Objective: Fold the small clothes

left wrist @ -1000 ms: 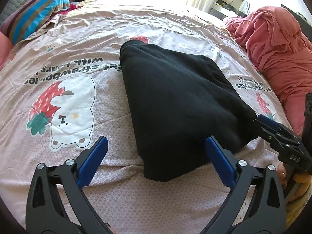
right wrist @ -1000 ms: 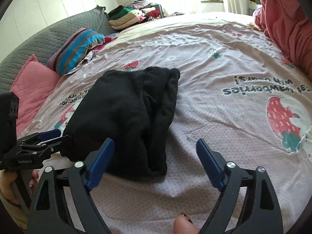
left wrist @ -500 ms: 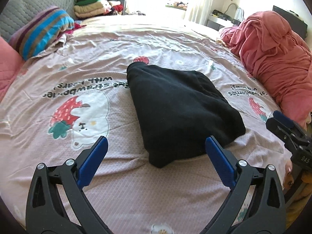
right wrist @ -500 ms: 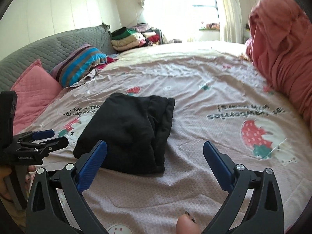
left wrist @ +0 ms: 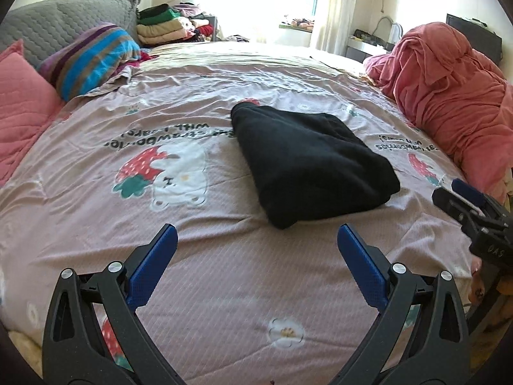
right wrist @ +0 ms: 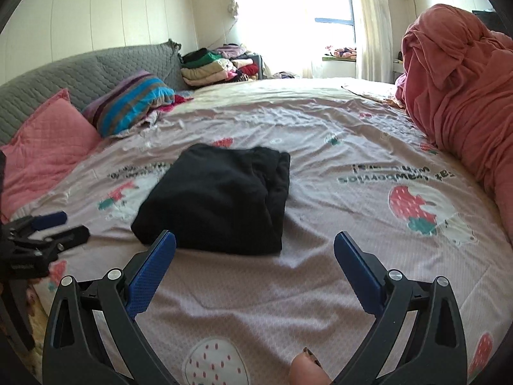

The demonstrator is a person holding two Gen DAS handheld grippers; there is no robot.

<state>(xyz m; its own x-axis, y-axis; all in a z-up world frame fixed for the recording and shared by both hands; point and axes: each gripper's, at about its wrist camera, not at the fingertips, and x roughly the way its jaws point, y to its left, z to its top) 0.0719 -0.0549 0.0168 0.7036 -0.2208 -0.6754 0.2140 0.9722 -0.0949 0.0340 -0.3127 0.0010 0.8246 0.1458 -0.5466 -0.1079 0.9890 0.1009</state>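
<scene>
Now both grippers, left [left wrist: 255, 250] and right [right wrist: 255, 252], hang wide open and empty, clear of the folded black garment [left wrist: 307, 163] on the bedsheet [left wrist: 224, 288].

One folded black garment [left wrist: 312, 163] lay on one bed [left wrist: 224, 288]. Two grippers were in view: the left [left wrist: 255, 269] and the right [right wrist: 255, 269]. There were two pillows, one pink [right wrist: 45, 147] and one striped [right wrist: 131, 106], one pile of folded clothes [right wrist: 214, 67] and one red blanket heap [right wrist: 461, 83].
</scene>
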